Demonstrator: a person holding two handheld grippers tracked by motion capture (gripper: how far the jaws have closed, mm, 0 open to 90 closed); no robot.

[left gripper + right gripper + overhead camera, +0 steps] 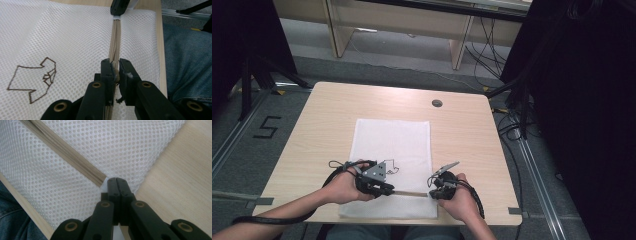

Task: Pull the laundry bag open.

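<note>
The mesh bag lies flat on the table, white, with a beige zipper running along the edge nearest the person. That zipper stretches straight between the 2 grippers.

The left gripper has its jaws nearly together, clamped on what looks like the zipper pull at its tips; from there the zipper runs straight ahead to the other gripper. A brown outline drawing on the mesh sits to the left of these jaws.

The right gripper is fully closed, pinching the white fabric tab at the zipper's end, just ahead of its tips; the zipper leads away up and to the left, bare table to the right.

The step in hand seems to be working the zipper: 1 gripper anchors the end, the other holds the slider. The next move likely calls for the left gripper to draw along the line of teeth while the right holds firm, keeping the track taut and level so the mesh does not bunch.
</note>
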